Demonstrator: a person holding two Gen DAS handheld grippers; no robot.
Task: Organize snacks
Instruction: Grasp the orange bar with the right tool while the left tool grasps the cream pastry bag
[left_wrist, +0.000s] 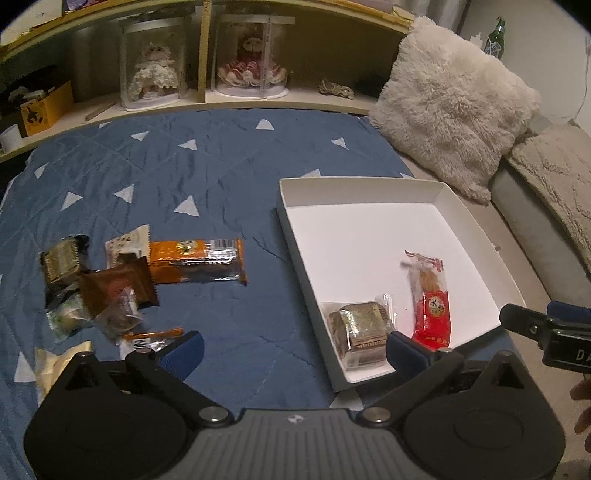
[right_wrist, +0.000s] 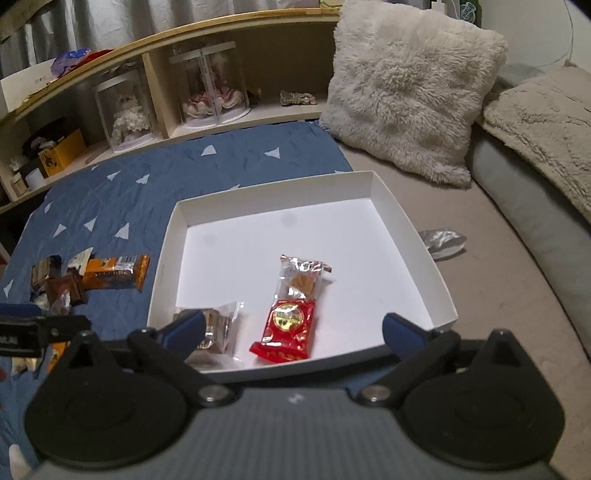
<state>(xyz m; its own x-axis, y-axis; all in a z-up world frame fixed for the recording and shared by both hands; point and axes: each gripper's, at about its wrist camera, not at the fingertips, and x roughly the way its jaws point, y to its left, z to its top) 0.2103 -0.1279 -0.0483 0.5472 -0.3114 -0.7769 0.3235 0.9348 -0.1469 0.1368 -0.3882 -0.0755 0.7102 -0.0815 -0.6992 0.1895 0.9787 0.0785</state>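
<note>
Snacks on the blue quilt, white box ahead

We held both the left gripper (left_wrist: 293, 350) and right gripper (right_wrist: 293, 326) apart and empty; loose snacks (left_wrist: 110, 284) lay ahead-left on the quilt (left_wrist: 207, 177) (shelf (left_wrist: 236, 99) beyond), two packets inside the white box (right_wrist: 410, 229).

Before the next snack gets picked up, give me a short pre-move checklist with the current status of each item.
1. Left tool open and empty: ok, its fingers are spread with nothing between them.
2. Right tool open and empty: ok, likewise spread and empty.
3. White box has free floor space: ok, only the red snack pack and the clear-wrapped snack lie in it, near the front wall.
4. Snacks left on the blue quilt: ok, the orange bar and a small pile beside it lie outside the box.
5. Orange bar free to grip: ok, only its left end touches the pile.
6. Count of snacks in the pile: cannot tell, they overlap.
</note>
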